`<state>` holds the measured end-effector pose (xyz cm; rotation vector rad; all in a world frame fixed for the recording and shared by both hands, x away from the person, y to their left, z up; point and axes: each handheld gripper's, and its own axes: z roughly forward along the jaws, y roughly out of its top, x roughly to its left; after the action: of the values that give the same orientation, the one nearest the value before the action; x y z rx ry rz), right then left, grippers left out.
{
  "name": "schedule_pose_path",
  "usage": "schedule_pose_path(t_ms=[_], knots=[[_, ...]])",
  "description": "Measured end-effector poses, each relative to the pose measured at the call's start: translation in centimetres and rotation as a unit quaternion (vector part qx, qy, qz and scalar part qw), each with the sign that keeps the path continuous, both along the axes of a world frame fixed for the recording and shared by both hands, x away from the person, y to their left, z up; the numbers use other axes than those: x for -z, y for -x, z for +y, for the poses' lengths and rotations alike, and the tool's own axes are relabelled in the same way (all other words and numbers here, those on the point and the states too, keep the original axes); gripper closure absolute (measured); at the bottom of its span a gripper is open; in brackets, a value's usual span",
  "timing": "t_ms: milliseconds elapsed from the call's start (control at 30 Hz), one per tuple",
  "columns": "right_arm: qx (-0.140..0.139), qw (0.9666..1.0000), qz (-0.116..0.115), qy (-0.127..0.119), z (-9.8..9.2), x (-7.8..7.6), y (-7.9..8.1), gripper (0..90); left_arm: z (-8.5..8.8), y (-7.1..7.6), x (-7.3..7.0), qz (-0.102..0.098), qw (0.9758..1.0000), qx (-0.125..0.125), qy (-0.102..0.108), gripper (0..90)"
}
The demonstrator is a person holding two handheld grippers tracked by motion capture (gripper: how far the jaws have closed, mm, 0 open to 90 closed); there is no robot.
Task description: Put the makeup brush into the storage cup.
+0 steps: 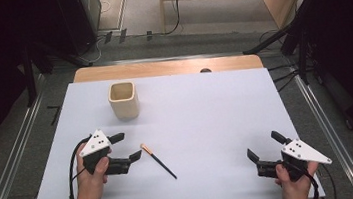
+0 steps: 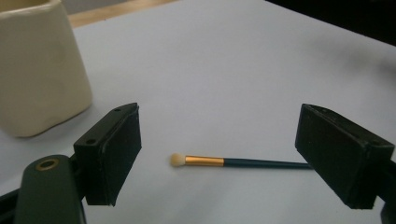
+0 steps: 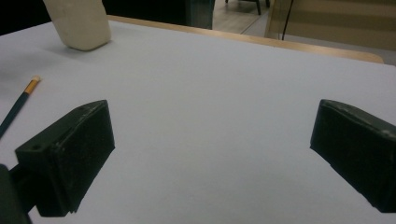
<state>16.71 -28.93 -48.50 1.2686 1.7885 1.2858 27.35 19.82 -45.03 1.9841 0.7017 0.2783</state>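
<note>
A slim make-up brush (image 1: 158, 160) with a dark handle, gold ferrule and pale tip lies flat on the white table sheet (image 1: 206, 116). A cream square cup (image 1: 124, 100) stands upright behind it. My left gripper (image 1: 128, 145) is open just left of the brush's tip. In the left gripper view the brush (image 2: 243, 162) lies across the gap between the jaws of my left gripper (image 2: 224, 140), untouched, with the cup (image 2: 37, 70) at upper left. My right gripper (image 1: 263, 144) is open near the front right, with nothing between the jaws of my right gripper (image 3: 215, 140). Its view shows the brush (image 3: 18, 105) and cup (image 3: 79, 23) far left.
A strip of wooden tabletop (image 1: 166, 68) shows behind the white sheet. Metal rails (image 1: 18, 142) run along both sides of the table. Dark stands and cables (image 1: 303, 39) are on the floor beyond the far edge.
</note>
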Motion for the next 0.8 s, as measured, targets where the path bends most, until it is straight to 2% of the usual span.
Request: schedule_pose_path(t_ms=[67, 100, 133, 167, 200, 233, 267, 333, 433, 467, 500, 633, 667, 700, 800], knots=[[-0.001, 1.0, 0.0, 0.0, 0.0, 0.0, 0.0, 0.2, -0.4, -0.3, 0.1, 0.009, 0.9998, 0.013, -0.013, 15.7], [-0.001, 1.0, 0.0, 0.0, 0.0, 0.0, 0.0, 0.2, -0.7, -0.5, 0.2, 0.013, 0.9993, 0.022, -0.027, 15.7], [-0.002, 1.0, 0.0, 0.0, 0.0, 0.0, 0.0, 0.2, -0.7, -0.5, 0.2, 0.013, 0.9993, 0.022, -0.027, 15.7], [-0.002, 1.0, 0.001, -0.001, 0.1, 0.0, 0.0, 0.2, -1.2, -0.8, 0.4, 0.02, 0.9985, 0.025, -0.044, 15.8], [-0.002, 1.0, 0.001, 0.0, 0.1, 0.0, 0.0, 0.2, -1.2, -0.8, 0.4, 0.02, 0.9985, 0.025, -0.044, 15.9], [-0.002, 1.0, 0.002, 0.0, 0.1, 0.1, 0.0, 0.2, -1.7, -1.0, 0.6, 0.023, 0.9971, 0.03, -0.066, 15.9], [-0.003, 1.0, 0.003, 0.0, 0.1, 0.1, -0.1, 0.2, -1.7, -1.0, 0.6, 0.023, 0.9971, 0.03, -0.066, 15.9], [-0.004, 1.0, 0.003, 0.001, 0.2, 0.1, -0.1, 0.2, -2.2, -1.2, 0.7, 0.024, 0.9957, 0.034, -0.083, 15.9], [-0.006, 1.0, 0.002, 0.002, 0.2, 0.1, -0.1, 0.2, -2.6, -1.5, 0.9, 0.032, 0.9938, 0.042, -0.098, 16.0], [-0.007, 1.0, 0.003, 0.002, 0.2, 0.1, -0.1, 0.2, -2.8, -1.7, 0.9, 0.033, 0.9923, 0.045, -0.11, 16.2], [-0.007, 1.0, 0.003, 0.002, 0.2, 0.1, -0.1, 0.2, -2.8, -1.7, 0.9, 0.033, 0.9923, 0.045, -0.11, 16.3], [-0.006, 1.0, 0.005, 0.001, 0.2, 0.1, -0.1, 0.2, -3.3, -1.9, 1.1, 0.031, 0.987, 0.056, -0.147, 17.7], [-0.006, 1.0, 0.006, 0.002, 0.3, 0.1, -0.1, 0.2, -3.5, -2.0, 1.2, 0.03, 0.9846, 0.063, -0.16, 18.4], [-0.007, 1.0, 0.006, 0.002, 0.3, 0.2, -0.2, 0.2, -3.5, -2.0, 1.2, 0.03, 0.9846, 0.063, -0.16, 18.5], [-0.008, 0.9999, 0.007, 0.002, 0.3, 0.2, -0.2, 0.2, -4.0, -2.2, 1.3, 0.032, 0.9809, 0.074, -0.177, 18.9]])
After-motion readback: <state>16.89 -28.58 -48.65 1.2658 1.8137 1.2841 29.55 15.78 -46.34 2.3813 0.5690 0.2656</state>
